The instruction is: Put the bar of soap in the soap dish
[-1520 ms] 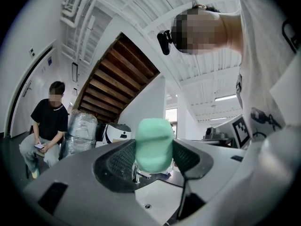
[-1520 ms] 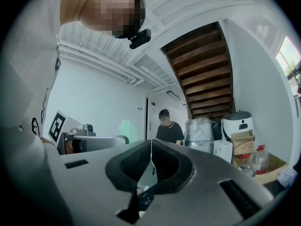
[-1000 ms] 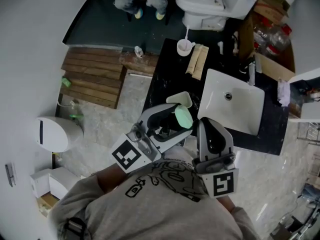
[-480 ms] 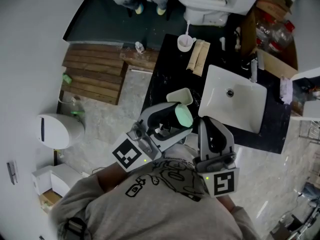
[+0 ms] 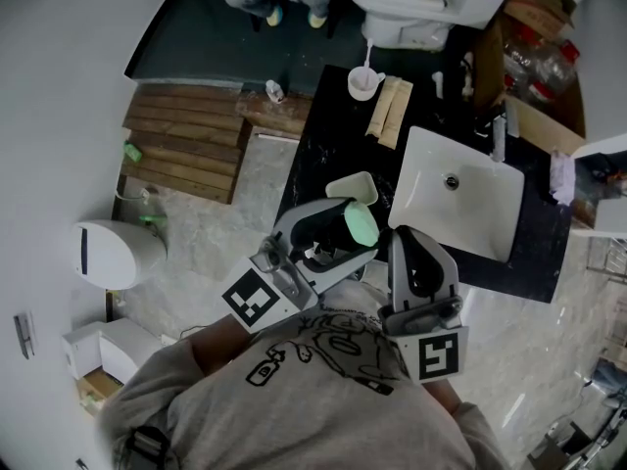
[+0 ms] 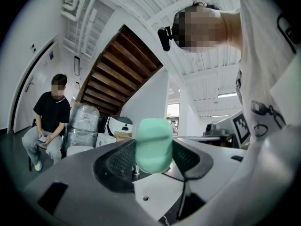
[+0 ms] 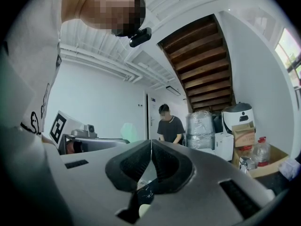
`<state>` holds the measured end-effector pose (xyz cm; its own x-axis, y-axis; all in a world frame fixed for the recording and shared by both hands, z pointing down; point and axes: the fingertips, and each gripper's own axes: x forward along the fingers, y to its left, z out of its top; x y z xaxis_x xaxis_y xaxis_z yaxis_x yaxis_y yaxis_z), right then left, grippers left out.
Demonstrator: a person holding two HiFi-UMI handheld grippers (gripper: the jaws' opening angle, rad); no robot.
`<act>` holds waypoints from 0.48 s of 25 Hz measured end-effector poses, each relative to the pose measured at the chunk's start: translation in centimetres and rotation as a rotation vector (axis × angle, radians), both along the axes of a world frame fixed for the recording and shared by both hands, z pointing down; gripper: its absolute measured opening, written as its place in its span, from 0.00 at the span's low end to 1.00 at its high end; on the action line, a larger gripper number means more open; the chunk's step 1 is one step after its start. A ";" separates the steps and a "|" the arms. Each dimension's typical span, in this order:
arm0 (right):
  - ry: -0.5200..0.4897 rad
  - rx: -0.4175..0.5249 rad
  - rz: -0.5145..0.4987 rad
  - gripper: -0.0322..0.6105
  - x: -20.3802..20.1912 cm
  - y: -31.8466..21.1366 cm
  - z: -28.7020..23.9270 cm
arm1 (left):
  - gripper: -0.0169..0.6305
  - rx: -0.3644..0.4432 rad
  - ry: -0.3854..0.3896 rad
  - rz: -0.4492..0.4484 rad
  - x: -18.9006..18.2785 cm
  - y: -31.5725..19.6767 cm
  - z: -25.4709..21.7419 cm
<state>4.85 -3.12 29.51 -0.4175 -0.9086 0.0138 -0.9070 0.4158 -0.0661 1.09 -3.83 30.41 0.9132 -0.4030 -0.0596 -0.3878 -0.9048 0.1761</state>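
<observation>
Currently: left gripper (image 6: 153, 160) is clenched on the soap (image 6: 153, 142). The green bar stands upright between the two pads, gripped by its flanks, top half above the jaws. From the head view the soap (image 5: 361, 227) is in the air at the near edge of the counter (image 5: 318, 145), just short of the white dish (image 5: 349, 186). Height above the counter cannot be judged.

Right gripper (image 7: 151, 160): jaws pressed together on nothing, held beside the left one near the sink (image 5: 460, 213). It looks idle.

Step, as I read it: carry phase. The bar is grasped but not yet placed, and the dish is empty.

Next move probably calls for a short reach forward to centre the bar over the dish, tipping it flat, lowering it until it rests, then parting the jaws. A bar like this may be slippery.
</observation>
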 end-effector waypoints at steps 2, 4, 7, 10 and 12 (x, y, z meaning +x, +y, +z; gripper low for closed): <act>0.002 0.000 -0.003 0.09 0.0 0.0 0.1 | 0.41 0.003 -0.003 -0.003 0.0 0.0 0.0; 0.003 0.004 -0.005 0.09 0.0 0.0 0.1 | 0.41 0.007 -0.004 -0.005 0.0 -0.1 0.0; 0.004 0.008 -0.006 0.09 0.0 0.0 0.2 | 0.41 0.008 -0.001 -0.010 0.0 -0.1 0.1; 0.006 0.009 -0.011 0.09 -0.1 0.0 0.4 | 0.41 0.007 -0.007 -0.014 -0.1 -0.1 0.4; 0.013 0.008 -0.014 0.09 -0.2 -0.1 0.7 | 0.41 0.004 -0.011 -0.017 -0.1 -0.1 0.8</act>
<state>4.63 -3.18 30.16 -0.4301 -0.9027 0.0118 -0.9018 0.4290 -0.0514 1.02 -3.97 31.19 0.9067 -0.4186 -0.0512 -0.4053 -0.8985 0.1685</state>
